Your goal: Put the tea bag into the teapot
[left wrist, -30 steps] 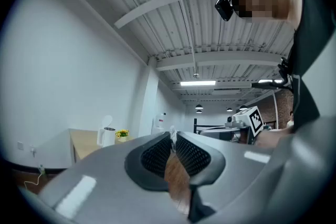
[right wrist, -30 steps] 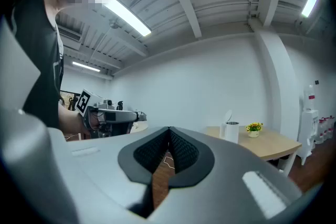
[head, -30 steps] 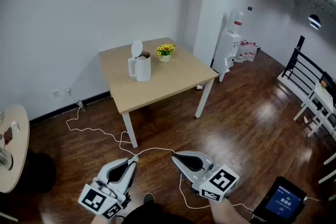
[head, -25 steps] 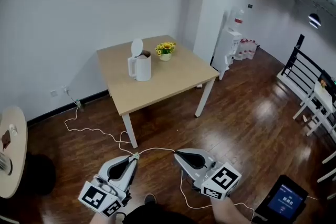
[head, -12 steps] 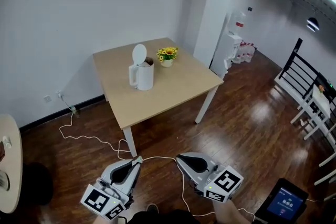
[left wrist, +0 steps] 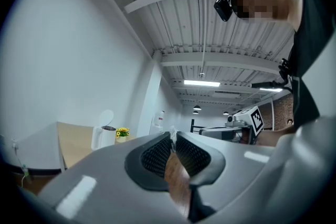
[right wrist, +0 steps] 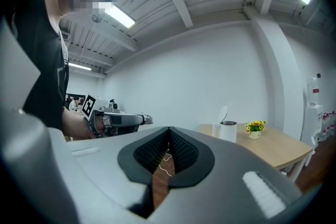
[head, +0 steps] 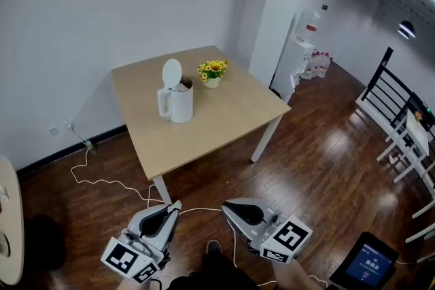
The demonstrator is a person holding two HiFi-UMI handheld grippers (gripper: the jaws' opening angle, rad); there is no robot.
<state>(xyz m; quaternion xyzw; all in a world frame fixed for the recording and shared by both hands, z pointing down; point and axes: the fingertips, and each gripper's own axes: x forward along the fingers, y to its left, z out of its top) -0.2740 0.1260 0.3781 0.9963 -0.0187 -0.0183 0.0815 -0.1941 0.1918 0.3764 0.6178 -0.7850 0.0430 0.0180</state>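
Both grippers are held low over the dark wooden floor (head: 319, 146), in front of the table (head: 224, 112) and well apart from it. The left gripper (head: 175, 207) is seen with its jaws brought together. At their very tip a small, pale, crumpled scrap is pinched, which appears to be the tea bag (left wrist: 171, 136); little of it can be made out beyond its whitish colour. The right gripper (head: 227, 204) is also shown with its jaws closed against each other at the tip, and nothing is held between them. Only the floor and a strand of white cable (head: 102, 180) are seen through the narrow gap behind the tips. The two grippers are pointed towards each other, and the cable is laid in loose loops from the wall side to the space between them.

The teapot (head: 177, 105), a white jug-shaped vessel, is stood upright on the table with its round lid tipped up and back. Just beside it, towards the pillar, a small pot of yellow flowers (head: 213, 73) is placed. The tea bag is thus kept well away from the teapot.
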